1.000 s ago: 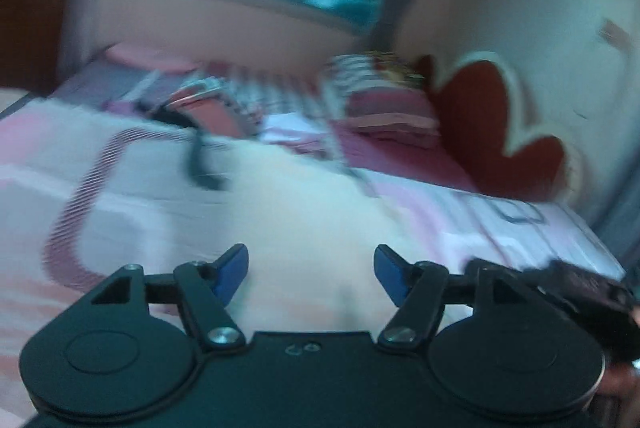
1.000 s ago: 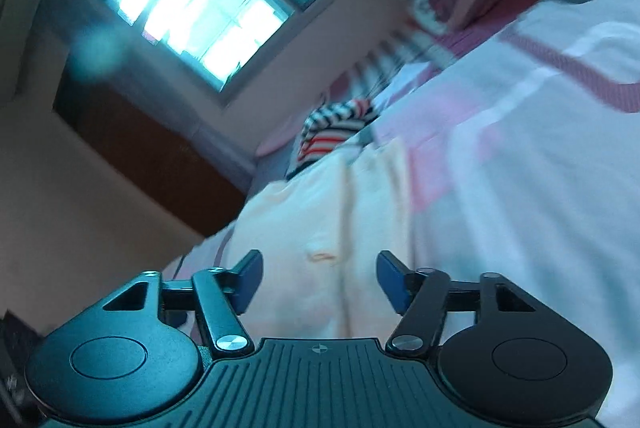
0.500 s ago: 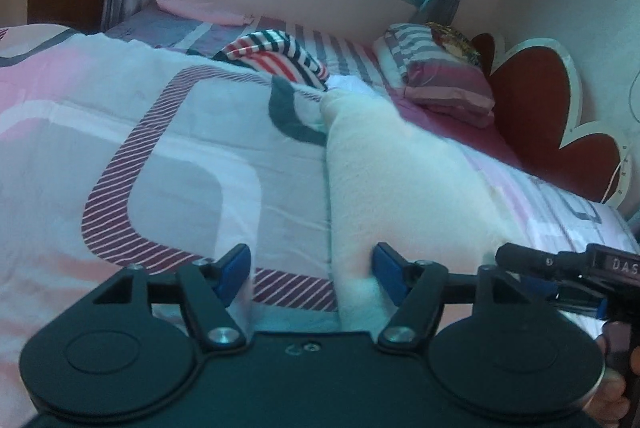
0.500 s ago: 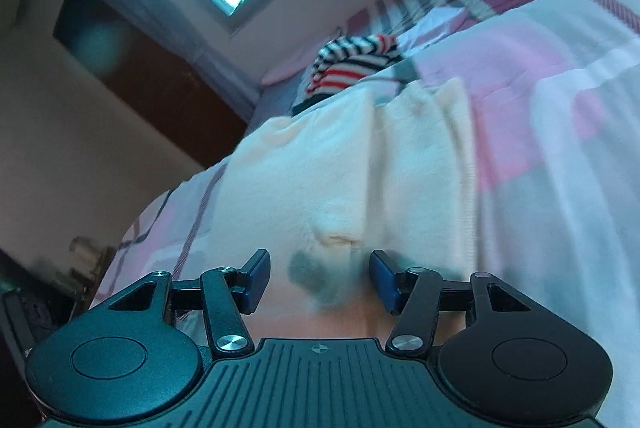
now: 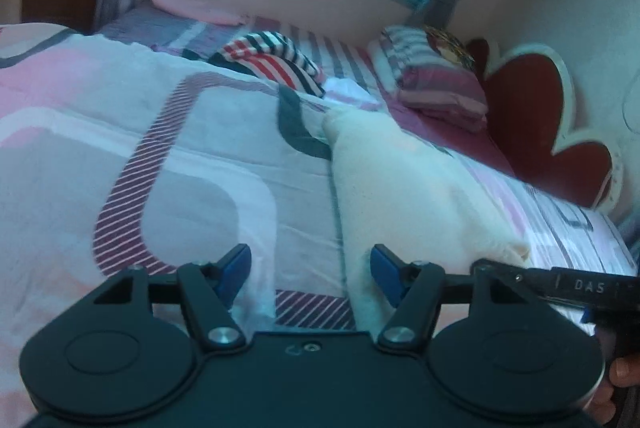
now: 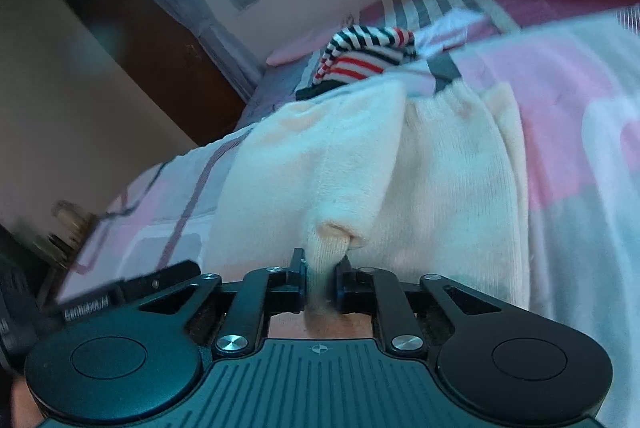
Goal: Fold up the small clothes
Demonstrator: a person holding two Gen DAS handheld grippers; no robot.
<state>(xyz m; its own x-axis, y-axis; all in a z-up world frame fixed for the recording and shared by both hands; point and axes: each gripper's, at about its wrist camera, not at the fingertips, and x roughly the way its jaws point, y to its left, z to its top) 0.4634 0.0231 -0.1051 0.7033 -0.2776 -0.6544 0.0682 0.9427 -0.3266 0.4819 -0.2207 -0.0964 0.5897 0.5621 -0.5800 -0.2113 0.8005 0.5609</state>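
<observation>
The right gripper (image 6: 321, 278) was clenched on a fold of the cream garment (image 6: 420, 168), which lay on the bed (image 5: 200, 156). The left gripper (image 5: 310, 270) hung released at the garment's edge.

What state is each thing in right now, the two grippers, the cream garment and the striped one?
Left gripper: jaws open, holding nothing, beside the cream garment's edge.
Right gripper: jaws shut on a pinched fold of the cream garment.
Cream garment: spread on the bedspread, not yet folded.
Striped garment: bunched up, lying beyond the cream one.
</observation>
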